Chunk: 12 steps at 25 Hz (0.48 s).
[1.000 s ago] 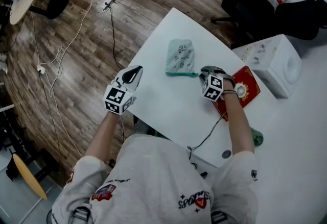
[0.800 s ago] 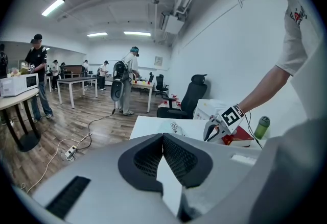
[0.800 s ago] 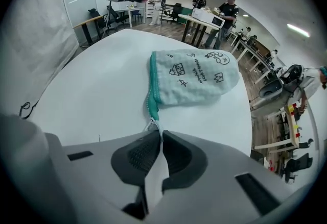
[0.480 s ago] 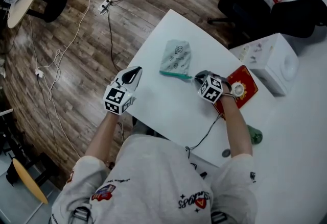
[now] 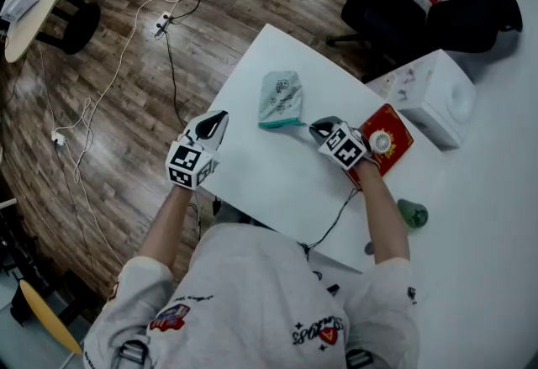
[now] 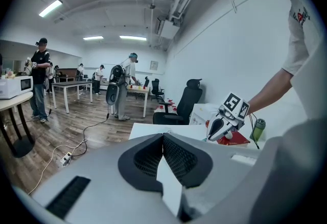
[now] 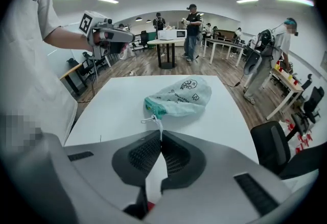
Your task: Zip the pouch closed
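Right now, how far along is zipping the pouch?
Done: the right tongs are shut on the white pull cord of the pouch. In hand: that grip on the cord. To do: the run of the zip itself; how closed it is doesn't show. The left tongs, shut and empty, hang clear of the pouch.

On shirt (image 5: 318, 331): print, apparently "SPORTS". On pouch (image 5: 279, 97): print too small to read.

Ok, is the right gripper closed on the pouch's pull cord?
Shut on it: the jaws of the right gripper pinch the white pull cord coming off the pouch.
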Each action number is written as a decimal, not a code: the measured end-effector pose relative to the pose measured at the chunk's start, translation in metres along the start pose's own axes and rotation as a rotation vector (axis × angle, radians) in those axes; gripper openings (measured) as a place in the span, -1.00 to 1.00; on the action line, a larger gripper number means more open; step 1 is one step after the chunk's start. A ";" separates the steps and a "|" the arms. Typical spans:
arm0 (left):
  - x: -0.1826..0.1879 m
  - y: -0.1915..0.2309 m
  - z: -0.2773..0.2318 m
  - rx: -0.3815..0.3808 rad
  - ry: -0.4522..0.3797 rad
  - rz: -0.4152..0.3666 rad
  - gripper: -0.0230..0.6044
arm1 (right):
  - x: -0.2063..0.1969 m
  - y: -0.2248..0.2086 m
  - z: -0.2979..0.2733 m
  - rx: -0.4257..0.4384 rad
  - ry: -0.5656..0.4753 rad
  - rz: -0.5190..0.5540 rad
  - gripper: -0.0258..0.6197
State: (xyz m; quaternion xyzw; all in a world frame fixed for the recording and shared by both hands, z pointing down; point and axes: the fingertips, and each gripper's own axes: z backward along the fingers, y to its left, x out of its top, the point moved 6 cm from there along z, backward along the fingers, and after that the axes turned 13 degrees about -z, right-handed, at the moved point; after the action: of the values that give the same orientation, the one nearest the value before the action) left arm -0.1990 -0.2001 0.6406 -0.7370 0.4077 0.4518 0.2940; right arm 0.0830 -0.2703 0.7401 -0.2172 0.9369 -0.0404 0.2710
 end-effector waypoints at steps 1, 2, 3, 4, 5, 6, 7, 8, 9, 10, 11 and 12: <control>0.001 -0.001 0.001 -0.002 -0.004 -0.002 -0.91 | 0.001 0.001 0.003 -0.003 -0.011 -0.013 -0.90; 0.002 -0.001 0.002 -0.005 -0.008 -0.003 -0.91 | 0.001 0.003 0.006 -0.005 -0.018 -0.024 -0.90; 0.003 -0.002 0.003 -0.007 -0.012 -0.004 -0.91 | 0.002 0.005 0.008 -0.005 -0.026 -0.036 -0.90; 0.003 -0.002 0.004 -0.008 -0.015 -0.005 -0.91 | 0.002 0.007 0.010 -0.003 -0.036 -0.050 -0.90; 0.004 -0.002 0.005 -0.010 -0.017 -0.006 -0.91 | 0.004 0.008 0.012 0.000 -0.049 -0.068 -0.90; 0.005 -0.002 0.005 -0.011 -0.019 -0.007 -0.91 | 0.005 0.009 0.015 0.001 -0.063 -0.085 -0.90; 0.006 -0.002 0.006 -0.012 -0.021 -0.008 -0.91 | 0.007 0.010 0.017 0.001 -0.079 -0.098 -0.90; 0.006 -0.002 0.007 -0.014 -0.023 -0.008 -0.91 | 0.009 0.011 0.020 0.001 -0.098 -0.108 -0.90; 0.007 -0.002 0.008 -0.014 -0.026 -0.009 -0.91 | 0.012 0.011 0.021 0.000 -0.124 -0.116 -0.90; 0.008 -0.001 0.010 -0.015 -0.028 -0.009 -0.91 | 0.015 0.012 0.024 -0.002 -0.153 -0.126 -0.90; 0.009 -0.001 0.011 -0.015 -0.030 -0.009 -0.91 | 0.019 0.013 0.027 -0.003 -0.180 -0.141 -0.90; 0.010 0.000 0.012 -0.014 -0.032 -0.010 -0.91 | 0.023 0.014 0.032 -0.004 -0.203 -0.159 -0.90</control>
State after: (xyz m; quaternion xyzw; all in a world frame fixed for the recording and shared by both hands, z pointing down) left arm -0.2017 -0.1939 0.6262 -0.7339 0.3959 0.4649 0.2975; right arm 0.0766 -0.2662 0.6988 -0.2943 0.8844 -0.0378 0.3602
